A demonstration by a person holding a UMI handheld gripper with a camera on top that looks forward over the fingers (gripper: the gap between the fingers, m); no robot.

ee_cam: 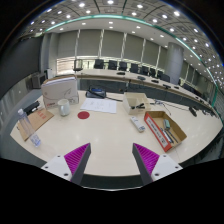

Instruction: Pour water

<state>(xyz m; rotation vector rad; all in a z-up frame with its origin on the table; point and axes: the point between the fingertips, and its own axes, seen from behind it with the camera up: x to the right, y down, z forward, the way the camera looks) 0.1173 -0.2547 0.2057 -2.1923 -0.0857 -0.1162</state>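
— Gripper (112,160) status first: its fingers are spread wide apart, the two pink pads (76,157) facing each other with nothing but bare table (110,135) between them. It has hold of nothing.

— So pouring hasn't begun?

— I'd judge not. This looks like the approach step, before any grasp. The gripper sits high and well back from everything on the table.

— Where's the water vessel?

— Hard to say for certain. Well ahead and to the left of the fingers stands a small pale cup-like object (64,108), with a red disc (83,115) lying just to its right. Farther left, near the table's edge, there's a clear bottle-like item (24,127). Either could belong to the task; both are too small to identify firmly.

— Anything on the right?

— An open red-sided box (164,128) ahead and to the right, and a cardboard box (136,102) beyond it. Neither looks relevant.

— Next move, then?

— My guess: swing left and forward, descend toward the bottle-like item, bracket it with the open fingers, then close. Its narrow body would need centring between the pads so it doesn't tip.
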